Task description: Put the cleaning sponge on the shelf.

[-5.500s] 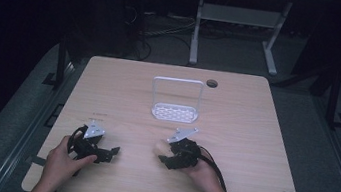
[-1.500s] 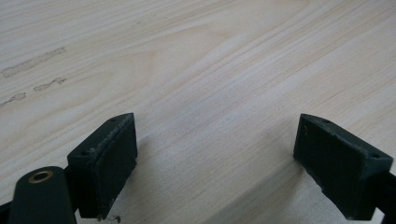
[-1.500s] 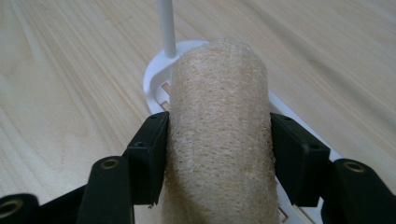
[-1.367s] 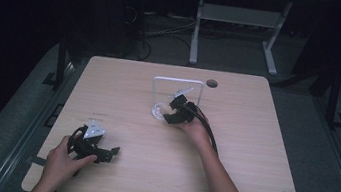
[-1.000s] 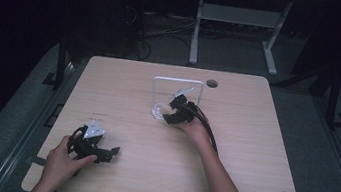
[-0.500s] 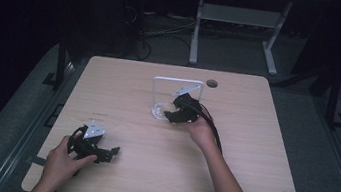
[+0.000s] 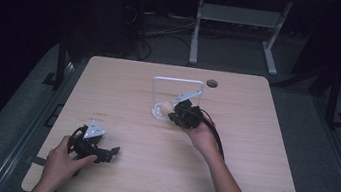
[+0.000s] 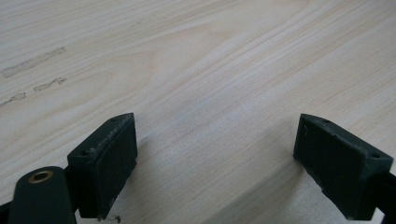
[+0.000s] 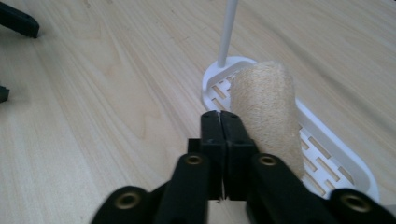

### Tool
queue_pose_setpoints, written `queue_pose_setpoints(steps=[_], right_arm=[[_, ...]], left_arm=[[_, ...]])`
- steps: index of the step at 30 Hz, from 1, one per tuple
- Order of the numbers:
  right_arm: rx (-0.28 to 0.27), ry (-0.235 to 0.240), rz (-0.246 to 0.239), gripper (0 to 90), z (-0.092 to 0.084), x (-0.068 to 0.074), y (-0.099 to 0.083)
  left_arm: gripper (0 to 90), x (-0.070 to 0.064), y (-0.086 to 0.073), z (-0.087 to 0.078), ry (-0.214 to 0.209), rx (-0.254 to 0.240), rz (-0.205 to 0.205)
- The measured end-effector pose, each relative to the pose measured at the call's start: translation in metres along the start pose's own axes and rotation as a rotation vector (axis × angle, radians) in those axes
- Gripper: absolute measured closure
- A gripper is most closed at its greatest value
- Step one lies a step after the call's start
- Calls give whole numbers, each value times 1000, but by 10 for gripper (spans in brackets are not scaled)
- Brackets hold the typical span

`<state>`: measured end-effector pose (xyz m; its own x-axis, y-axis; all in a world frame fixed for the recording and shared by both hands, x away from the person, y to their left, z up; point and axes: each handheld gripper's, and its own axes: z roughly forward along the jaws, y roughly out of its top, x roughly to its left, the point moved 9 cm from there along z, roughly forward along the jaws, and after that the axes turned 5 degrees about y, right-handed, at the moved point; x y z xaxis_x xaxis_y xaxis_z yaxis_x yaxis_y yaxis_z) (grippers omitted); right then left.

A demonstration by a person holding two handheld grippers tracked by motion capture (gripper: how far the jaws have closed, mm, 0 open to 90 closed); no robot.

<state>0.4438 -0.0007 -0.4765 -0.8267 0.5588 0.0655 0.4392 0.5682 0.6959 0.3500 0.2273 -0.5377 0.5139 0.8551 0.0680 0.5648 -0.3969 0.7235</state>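
- Sponge (image 7: pixel 162 108) is seen in the high view at the near left corner of the white rack (image 7: pixel 179 80), just left of the right gripper (image 7: pixel 174 113). The left gripper (image 7: pixel 111 151) is kept well apart, at the table's (image 7: pixel 261 154) near left.
- Left gripper view: the left gripper (image 8: pixel 215 163) is held spread wide over bare table (image 8: pixel 210 70), nothing between its jaws.
- Right gripper view: the right gripper (image 9: pixel 220 116) is pressed closed on nothing. The sponge (image 9: pixel 266 107) is touching it on the right, on the rack (image 9: pixel 327 154), its long axis along the jaws.
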Motion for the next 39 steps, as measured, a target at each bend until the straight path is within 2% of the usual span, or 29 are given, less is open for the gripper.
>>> queue_pose_setpoints(steps=[7, 17, 31, 39], right_arm=[[31, 15, -5, 897, 9, 4, -9], [79, 14, 16, 897, 22, -3, -26], [97, -11, 40, 897, 22, -16, -34], [103, -44, 63, 897, 20, -28, -37]], left_arm=[[130, 0, 0, 0, 0, 0, 0], [130, 0, 0, 0, 0, 2, 0], [129, 0, 0, 0, 0, 0, 0], [130, 0, 0, 0, 0, 0, 0]])
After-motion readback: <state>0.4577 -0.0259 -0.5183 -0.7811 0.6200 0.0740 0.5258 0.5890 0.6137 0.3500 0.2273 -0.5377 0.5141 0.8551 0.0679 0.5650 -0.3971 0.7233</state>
